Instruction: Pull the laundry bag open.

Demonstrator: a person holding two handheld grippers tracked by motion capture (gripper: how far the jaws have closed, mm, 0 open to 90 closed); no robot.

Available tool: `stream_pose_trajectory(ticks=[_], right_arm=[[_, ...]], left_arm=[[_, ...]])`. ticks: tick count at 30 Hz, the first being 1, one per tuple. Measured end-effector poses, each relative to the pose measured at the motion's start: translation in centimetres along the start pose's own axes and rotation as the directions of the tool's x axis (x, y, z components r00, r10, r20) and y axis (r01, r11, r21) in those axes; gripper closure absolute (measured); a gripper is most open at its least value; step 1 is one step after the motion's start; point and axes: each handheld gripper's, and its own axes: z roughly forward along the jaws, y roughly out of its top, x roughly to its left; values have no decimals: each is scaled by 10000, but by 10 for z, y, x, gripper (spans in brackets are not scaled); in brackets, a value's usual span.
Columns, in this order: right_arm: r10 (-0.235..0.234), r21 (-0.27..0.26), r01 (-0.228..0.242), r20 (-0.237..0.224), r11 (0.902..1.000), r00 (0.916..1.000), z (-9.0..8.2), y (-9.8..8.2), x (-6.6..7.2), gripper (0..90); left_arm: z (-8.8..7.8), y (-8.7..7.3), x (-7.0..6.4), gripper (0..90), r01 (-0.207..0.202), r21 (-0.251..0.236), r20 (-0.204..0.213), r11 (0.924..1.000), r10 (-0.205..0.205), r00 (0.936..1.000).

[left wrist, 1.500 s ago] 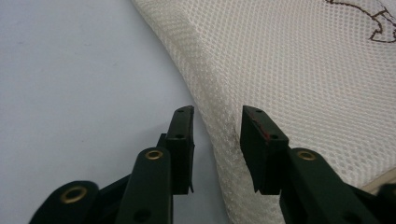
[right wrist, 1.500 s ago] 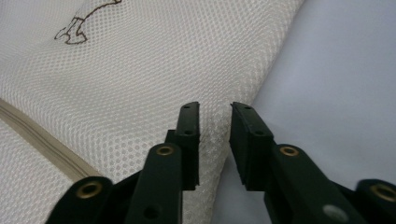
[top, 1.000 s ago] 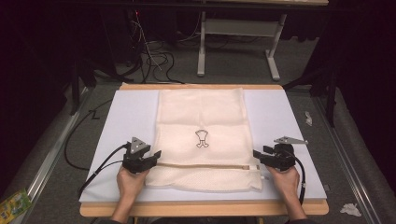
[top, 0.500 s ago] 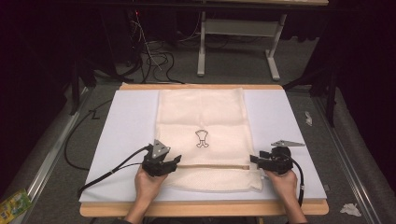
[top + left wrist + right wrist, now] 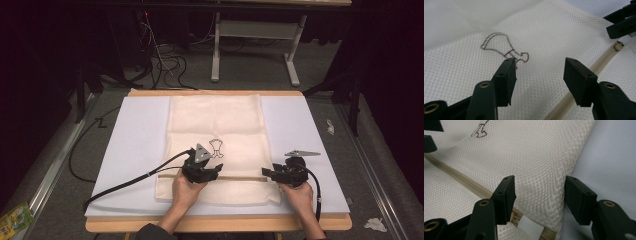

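A cream mesh bag (image 5: 215, 120) lies flat on a white board (image 5: 140, 140), with a tan zipper (image 5: 240, 178) across its near end and a small outlined figure (image 5: 216, 147) at its middle. My left gripper (image 5: 217, 170) hovers over the zipper's left half, open; its jaws have just been opening with nothing between them. In the left gripper view that gripper (image 5: 539, 70) frames bare mesh, the figure (image 5: 504, 47) ahead and the zipper (image 5: 584, 80) to the right. My right gripper (image 5: 265, 173) is open at the bag's right edge. In its own view it (image 5: 539, 192) straddles that edge above the zipper's end (image 5: 530, 227).
The board rests on a wooden table (image 5: 215, 224). The left gripper's black cable (image 5: 125, 182) trails off to the left over the board. Beyond the table are floor cables (image 5: 165, 62) and a metal desk frame (image 5: 255, 30). Paper scraps (image 5: 330, 126) lie at the right.
The left hand has slid right along the zipper from the bag's left edge toward its middle. The right hand has barely moved.
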Motion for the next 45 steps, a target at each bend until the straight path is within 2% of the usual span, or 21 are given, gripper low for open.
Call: stream_pose_trajectory(ticks=[3, 5, 7, 12, 14, 17, 19, 26, 28, 30, 33, 37, 44, 45], right_arm=[[28, 150, -26, -151, 9999, 9999, -1, 1, 0, 444], [41, 213, -37, -177, 9998, 9998, -2, 0, 1, 445], [-25, 281, 32, -270, 9996, 9996, -5, -2, 0, 447], [-72, 316, 82, -291, 9995, 9995, -7, -4, 0, 458], [-23, 410, 42, -452, 9991, 9990, -3, -1, 3, 461], [-220, 482, 244, -501, 9985, 9985, 3, 3, 9, 467], [-291, 459, 316, -534, 9984, 9982, 5, 6, 11, 502], [-571, 466, 586, -330, 9972, 9978, 3, 7, 8, 795], [-638, 402, 649, -279, 9971, 9976, 2, 7, 6, 837], [-794, 357, 802, -239, 9961, 9966, 2, 6, 6, 850], [-909, 311, 916, -225, 9953, 9956, 0, 7, 7, 857], [-1069, 217, 1074, -200, 9940, 9941, -3, 9, 9, 860], [-1145, 5, 1146, -293, 9934, 9930, -5, 12, 10, 867], [-1118, -11, 1118, -304, 9937, 9933, -5, 13, 10, 867]], left_arm=[[13, 3, -7, 438, -88, 96, 184, 9999, 86, 9998], [21, 3, -8, 438, 105, 189, 296, 9998, -110, 9995], [28, 0, -7, 437, 340, 244, 262, 9991, -347, 9991], [41, -8, -9, 439, 330, 615, 238, 9976, -345, 9991], [40, -8, -9, 441, 341, 468, 292, 9983, -355, 9989], [40, -8, -9, 442, 277, 533, 282, 9982, -292, 9992], [41, -8, -9, 442, 288, 546, 281, 9981, -304, 9991], [41, -6, -8, 445, 293, 550, 307, 9981, -310, 9990], [41, -5, -9, 450, 195, 532, 325, 9984, -213, 9992], [40, -3, -10, 457, 76, 503, 422, 9987, -97, 9991], [35, -1, -13, 490, -102, 201, 548, 9997, 90, 9985], [29, 2, -15, 514, -167, 20, 800, 9999, 165, 9967], [28, 3, -18, 526, 7, 63, 1093, 10000, -14, 9940], [28, 4, -20, 527, -118, 175, 1104, 9998, 98, 9938]])
